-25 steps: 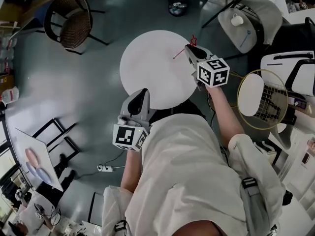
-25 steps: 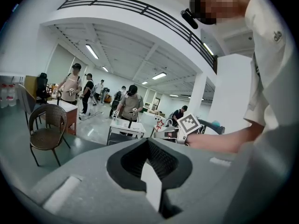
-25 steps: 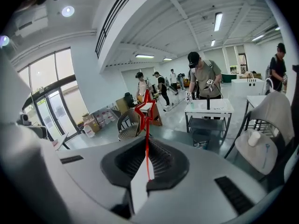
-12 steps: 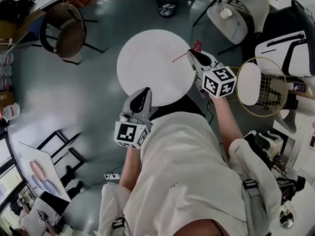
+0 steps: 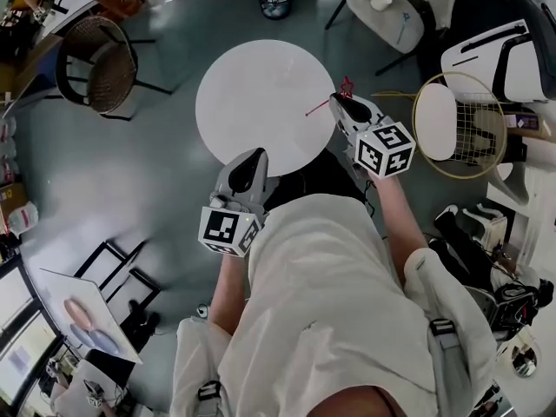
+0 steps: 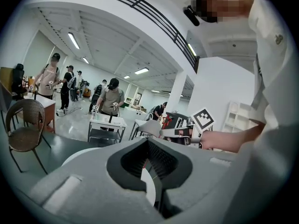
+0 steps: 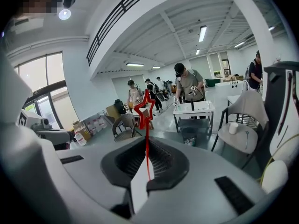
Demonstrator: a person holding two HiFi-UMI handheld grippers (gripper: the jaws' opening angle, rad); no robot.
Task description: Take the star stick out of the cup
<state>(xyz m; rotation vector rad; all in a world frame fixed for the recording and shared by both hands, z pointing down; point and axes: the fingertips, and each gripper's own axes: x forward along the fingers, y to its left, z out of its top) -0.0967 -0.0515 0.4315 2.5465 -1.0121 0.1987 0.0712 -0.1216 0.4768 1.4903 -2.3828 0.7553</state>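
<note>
Right claw (image 5: 339,102) is squeezed down to a sliver on the star stick (image 7: 146,141). It grips the thin red shaft low, so the star pokes up past the tips at 12 o'clock in its own view. Makes sense for something this skinny: the ribbed dark pads bite the shaft from both sides and stop it swivelling. In the head view it hangs over the 3 o'clock edge of the table (image 5: 252,76), with the stick's tail slanting in over the top toward 8 o'clock. No cup shows anywhere, so I'd call the stick already out.

Left claw (image 5: 254,158) is closed with nothing in it, parked at the table's 6 o'clock edge. I guess it's just keeping clear.

Stuff-wise: the star is a hollow red outline, wire-thin and probably bendy. The table's a plain matte white round top, and the claws are smooth grey plastic shells.
</note>
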